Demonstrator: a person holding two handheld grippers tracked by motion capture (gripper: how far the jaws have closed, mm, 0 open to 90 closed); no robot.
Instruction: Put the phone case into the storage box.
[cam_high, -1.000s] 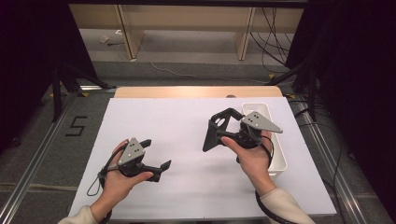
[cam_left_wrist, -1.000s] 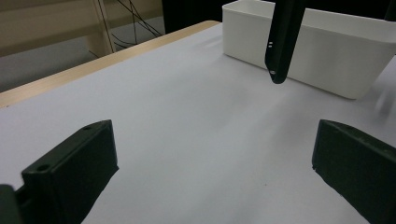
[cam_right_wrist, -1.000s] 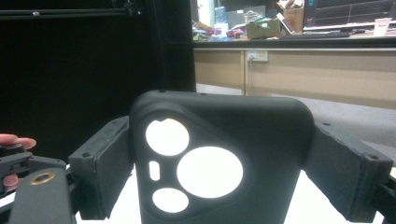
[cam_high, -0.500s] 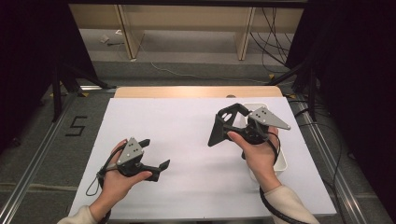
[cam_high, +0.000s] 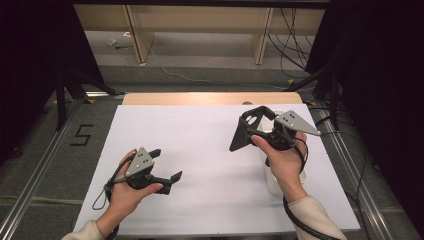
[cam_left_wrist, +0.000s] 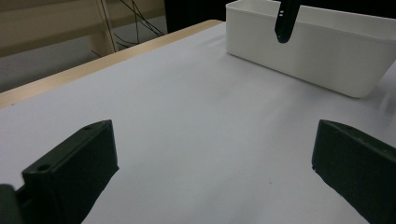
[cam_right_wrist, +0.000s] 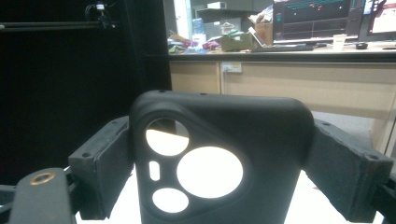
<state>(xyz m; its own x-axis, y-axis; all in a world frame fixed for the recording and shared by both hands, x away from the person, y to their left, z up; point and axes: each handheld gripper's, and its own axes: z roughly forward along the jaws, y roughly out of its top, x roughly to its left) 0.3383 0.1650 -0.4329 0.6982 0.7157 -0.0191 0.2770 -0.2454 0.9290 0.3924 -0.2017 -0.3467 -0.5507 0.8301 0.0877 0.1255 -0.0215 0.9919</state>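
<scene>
My right gripper (cam_high: 254, 124) is shut on a black phone case (cam_high: 239, 136) and holds it in the air over the right side of the white table (cam_high: 200, 135). In the right gripper view the case (cam_right_wrist: 219, 154) stands upright between the two jaws, its camera cut-outs facing me and both pads pressed on its sides. My left gripper (cam_high: 166, 164) rests low over the table near the front left, open, with nothing between its jaws. The left gripper view shows those jaws wide apart over bare white surface (cam_left_wrist: 205, 116).
A white bin (cam_high: 274, 182) stands at the table's right side, partly under the right hand; it appears as a long white tub (cam_left_wrist: 317, 51) in the left gripper view. A wooden strip (cam_high: 210, 98) runs along the table's far edge. Metal rails flank the table.
The right hand has lifted the phone case a little and carried it slightly rightward and away. The left hand has stayed where it was.
</scene>
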